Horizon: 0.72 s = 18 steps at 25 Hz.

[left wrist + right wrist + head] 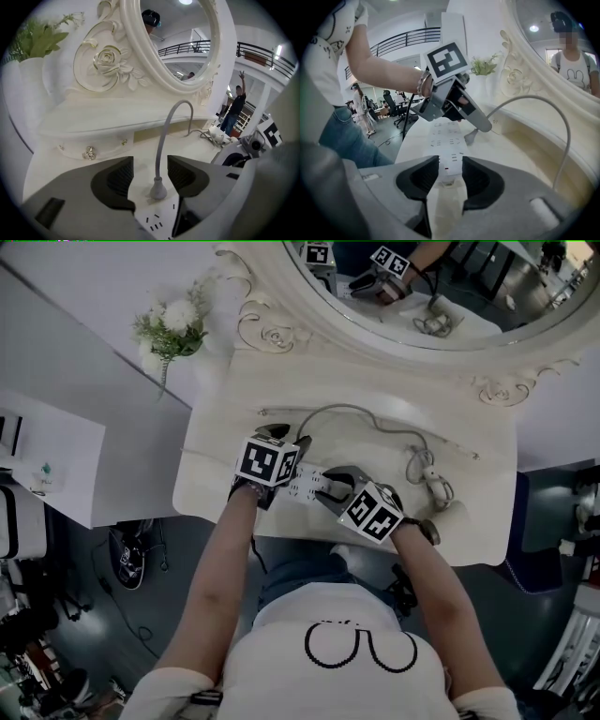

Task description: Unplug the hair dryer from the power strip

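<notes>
A white power strip [305, 486] lies on the cream dressing table [216, 474]. A grey plug [158, 187] stands in one of the strip's sockets [154, 220], and its grey cable [361, 413] arcs away to the white hair dryer [429, 479] at the right. My left gripper [150, 171] is open and straddles the plug, with a gap on both sides. The right gripper view shows that gripper [461, 110] angled down over the plug [471, 136]. My right gripper [451, 164] is shut on the near end of the strip [449, 154].
A large oval mirror in an ornate frame [272, 329] stands at the table's back. A vase of white flowers [173, 329] sits at the back left. A raised shelf with small drawer knobs [89, 152] runs behind the strip. The table's front edge is by my body.
</notes>
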### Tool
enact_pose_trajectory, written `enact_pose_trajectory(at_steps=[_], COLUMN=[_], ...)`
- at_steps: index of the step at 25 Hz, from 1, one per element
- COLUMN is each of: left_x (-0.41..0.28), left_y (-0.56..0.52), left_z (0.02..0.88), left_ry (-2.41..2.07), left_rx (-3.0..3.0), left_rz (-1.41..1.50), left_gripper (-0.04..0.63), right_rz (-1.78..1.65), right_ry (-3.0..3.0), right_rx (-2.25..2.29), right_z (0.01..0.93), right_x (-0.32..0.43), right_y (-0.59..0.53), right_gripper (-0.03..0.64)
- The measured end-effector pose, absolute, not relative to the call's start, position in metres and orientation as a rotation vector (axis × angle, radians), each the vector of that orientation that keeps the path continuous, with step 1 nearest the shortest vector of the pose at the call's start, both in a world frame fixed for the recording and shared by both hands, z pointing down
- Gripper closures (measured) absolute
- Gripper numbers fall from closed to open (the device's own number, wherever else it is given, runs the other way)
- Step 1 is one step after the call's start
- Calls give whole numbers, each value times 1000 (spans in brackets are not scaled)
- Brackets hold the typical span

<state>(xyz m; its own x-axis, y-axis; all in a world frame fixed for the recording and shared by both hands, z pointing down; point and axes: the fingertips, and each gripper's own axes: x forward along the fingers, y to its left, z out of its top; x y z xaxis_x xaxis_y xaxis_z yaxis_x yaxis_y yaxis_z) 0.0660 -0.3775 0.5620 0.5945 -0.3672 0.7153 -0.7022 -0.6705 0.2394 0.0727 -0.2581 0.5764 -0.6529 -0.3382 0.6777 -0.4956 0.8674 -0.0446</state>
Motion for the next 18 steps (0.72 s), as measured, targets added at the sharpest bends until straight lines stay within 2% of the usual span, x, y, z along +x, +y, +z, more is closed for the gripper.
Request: enact_pose_trajectory(at_steps=[2,4,14,18], left_x=[62,56,15,13], left_y=[-376,-372,-347,-329], left_z=[554,543,493,472], left_ry=[-873,-906,-1153,-1187], left_rx=[2338,2361,2458,2557], left_rz=[850,808,552,485], left_gripper=[342,328,327,327], right_rz=[302,301,279,222], right_ry=[-2338,-2337,-2297,-2346], right_rx=[616,626,712,819], right_z=[576,576,574,545], right_x=[73,74,74,82], right_y=[-259,-258,-256,-259], right_gripper=[463,463,465,465])
